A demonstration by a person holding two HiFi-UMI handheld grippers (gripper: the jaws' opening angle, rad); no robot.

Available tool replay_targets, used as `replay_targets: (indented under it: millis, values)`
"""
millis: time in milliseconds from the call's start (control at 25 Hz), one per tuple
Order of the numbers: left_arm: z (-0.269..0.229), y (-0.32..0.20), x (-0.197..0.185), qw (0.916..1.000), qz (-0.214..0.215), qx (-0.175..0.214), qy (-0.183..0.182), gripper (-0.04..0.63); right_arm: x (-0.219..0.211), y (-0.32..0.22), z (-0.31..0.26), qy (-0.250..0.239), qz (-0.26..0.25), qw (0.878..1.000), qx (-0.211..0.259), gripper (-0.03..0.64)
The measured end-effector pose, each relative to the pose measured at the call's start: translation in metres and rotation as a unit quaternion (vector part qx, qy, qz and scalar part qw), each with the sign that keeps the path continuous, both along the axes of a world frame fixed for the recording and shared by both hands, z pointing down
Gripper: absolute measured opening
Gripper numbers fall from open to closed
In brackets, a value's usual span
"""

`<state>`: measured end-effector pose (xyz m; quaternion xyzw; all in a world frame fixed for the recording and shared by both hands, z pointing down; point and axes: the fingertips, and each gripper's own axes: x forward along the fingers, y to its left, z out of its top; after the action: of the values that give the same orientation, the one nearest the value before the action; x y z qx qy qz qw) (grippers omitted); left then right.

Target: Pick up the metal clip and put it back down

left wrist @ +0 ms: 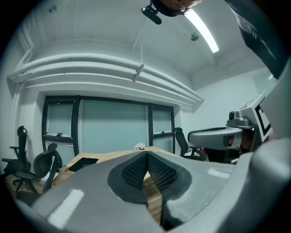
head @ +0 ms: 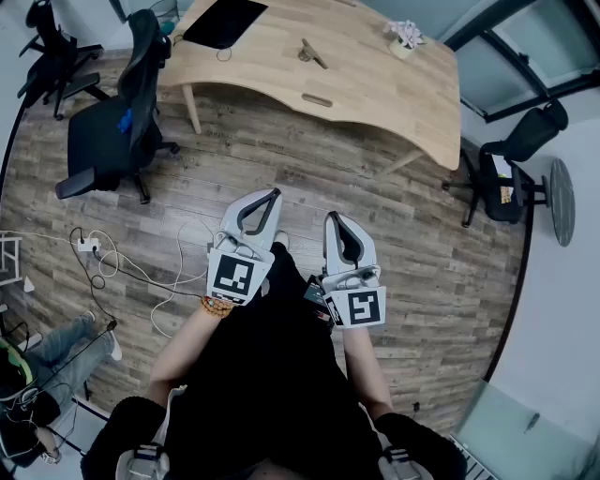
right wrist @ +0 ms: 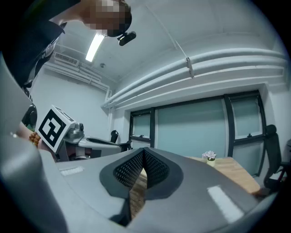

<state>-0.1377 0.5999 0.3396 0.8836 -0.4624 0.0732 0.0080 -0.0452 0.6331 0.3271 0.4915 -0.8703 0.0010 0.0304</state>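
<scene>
The metal clip [head: 312, 53] lies on the light wooden table [head: 375, 89], far ahead of me near the table's middle. My left gripper [head: 273, 195] and right gripper [head: 334, 217] are held side by side over the wood floor, well short of the table. Both are shut, with the pads meeting at the tips and nothing between them. In the left gripper view the jaws [left wrist: 146, 157] point toward the table [left wrist: 102, 158], and the right gripper view shows its jaws [right wrist: 144, 152] doing the same. The clip shows in neither gripper view.
A black flat pad [head: 223, 21] and a small flower pot [head: 405, 39] sit on the table. A black office chair [head: 117, 127] stands at its left, another chair [head: 511, 164] at its right. Cables and a power strip [head: 89, 246] lie on the floor to my left.
</scene>
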Motion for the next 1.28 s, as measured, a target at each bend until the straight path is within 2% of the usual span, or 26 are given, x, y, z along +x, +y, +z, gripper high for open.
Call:
replay_targets:
  millis: [160, 400, 840, 1000, 1280]
  values:
    - [0.001, -0.022, 0.015, 0.9999, -0.008, -0.011, -0.007, 0.005, 0.027, -0.031, 0.006, -0.044, 0.007, 0.999, -0.031, 0.020]
    - [-0.003, -0.072, 0.036, 0.9993, -0.019, -0.010, -0.030, 0.005, 0.064, -0.098, -0.001, -0.062, -0.002, 0.998, -0.020, 0.020]
    - [0.012, -0.172, 0.049, 0.9992, -0.034, -0.017, -0.016, 0.005, 0.109, -0.207, 0.013, -0.032, 0.001, 0.999, -0.043, 0.020]
    - [0.015, -0.223, 0.052, 0.9993, -0.016, 0.012, -0.032, 0.005, 0.111, -0.255, 0.020, -0.015, 0.010, 0.998, -0.052, 0.021]
    - [0.019, -0.336, 0.046, 0.9998, 0.006, 0.003, -0.017, 0.005, 0.108, -0.364, 0.004, 0.011, 0.016, 0.999, -0.049, 0.021]
